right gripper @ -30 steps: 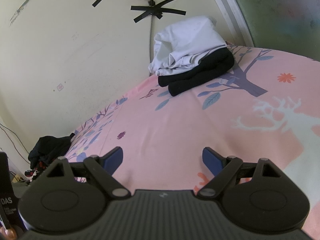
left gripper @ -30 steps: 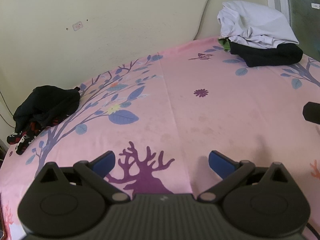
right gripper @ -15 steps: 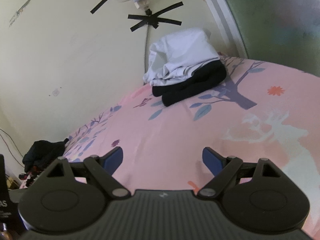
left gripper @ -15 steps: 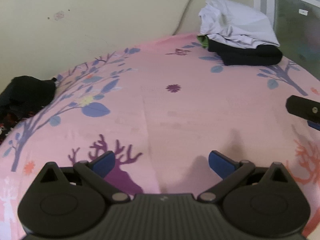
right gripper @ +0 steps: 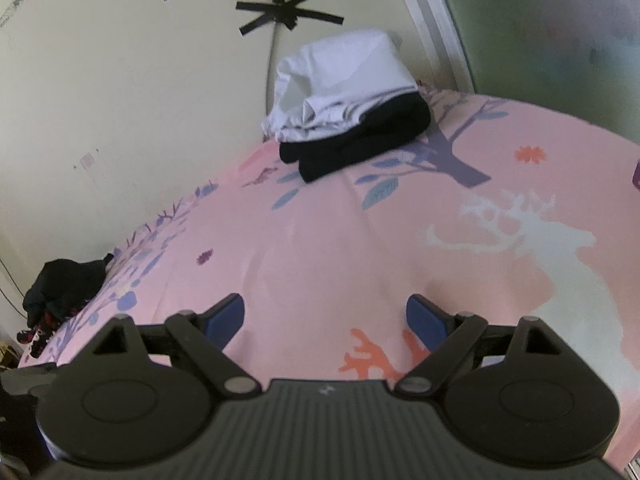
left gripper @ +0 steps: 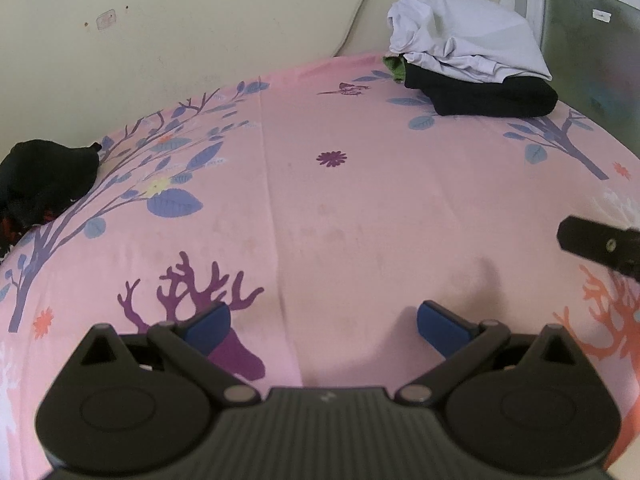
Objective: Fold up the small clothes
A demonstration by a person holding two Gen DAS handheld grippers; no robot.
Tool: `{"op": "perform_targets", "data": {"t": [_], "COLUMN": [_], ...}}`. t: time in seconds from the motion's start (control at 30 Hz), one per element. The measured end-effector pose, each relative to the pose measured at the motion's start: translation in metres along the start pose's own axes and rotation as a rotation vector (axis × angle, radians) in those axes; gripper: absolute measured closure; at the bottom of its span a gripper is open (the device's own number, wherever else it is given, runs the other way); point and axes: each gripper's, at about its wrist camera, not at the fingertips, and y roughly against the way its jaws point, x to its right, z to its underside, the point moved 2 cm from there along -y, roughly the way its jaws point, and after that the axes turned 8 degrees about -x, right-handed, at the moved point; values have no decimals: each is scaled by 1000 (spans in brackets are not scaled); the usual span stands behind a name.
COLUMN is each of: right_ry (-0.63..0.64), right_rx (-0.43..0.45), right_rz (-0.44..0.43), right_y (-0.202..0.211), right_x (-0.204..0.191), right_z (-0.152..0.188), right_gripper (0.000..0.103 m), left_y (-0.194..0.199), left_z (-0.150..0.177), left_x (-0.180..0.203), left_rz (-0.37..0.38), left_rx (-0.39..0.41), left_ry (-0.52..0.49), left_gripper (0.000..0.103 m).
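A pile of folded clothes lies at the far right of the pink bed sheet [left gripper: 360, 208]: a white garment [left gripper: 460, 36] on top of a black one [left gripper: 488, 96]. The pile also shows in the right wrist view, white [right gripper: 344, 76] over black [right gripper: 360, 140]. A heap of dark unfolded clothes [left gripper: 44, 176] lies at the left edge, also in the right wrist view [right gripper: 64, 288]. My left gripper [left gripper: 324, 322] is open and empty above the sheet. My right gripper [right gripper: 325, 318] is open and empty; part of it shows in the left wrist view [left gripper: 600, 246].
A cream wall [left gripper: 180, 12] runs behind the bed. A window with a white frame [right gripper: 540, 28] stands at the right. A power strip and black tape [right gripper: 280, 12] are on the wall above the pile.
Both grippers have shifted a little; the left view swung right and then back slightly. The right gripper has come further into the left view. Both jaws stay open.
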Motion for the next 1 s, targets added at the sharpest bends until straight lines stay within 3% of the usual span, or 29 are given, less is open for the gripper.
{"op": "perform_targets", "data": {"t": [1.0], "right_ry": [-71], "right_rx": [36], "right_rz": [-27], "right_y": [6], "right_x": [4], "right_z": [2], "right_gripper": [19], "left_y": [5], "left_z": [6], "left_x": [4], "left_rz": [-20], "left_rx": [14], "left_ry": [-18], "left_gripper": [0]}}
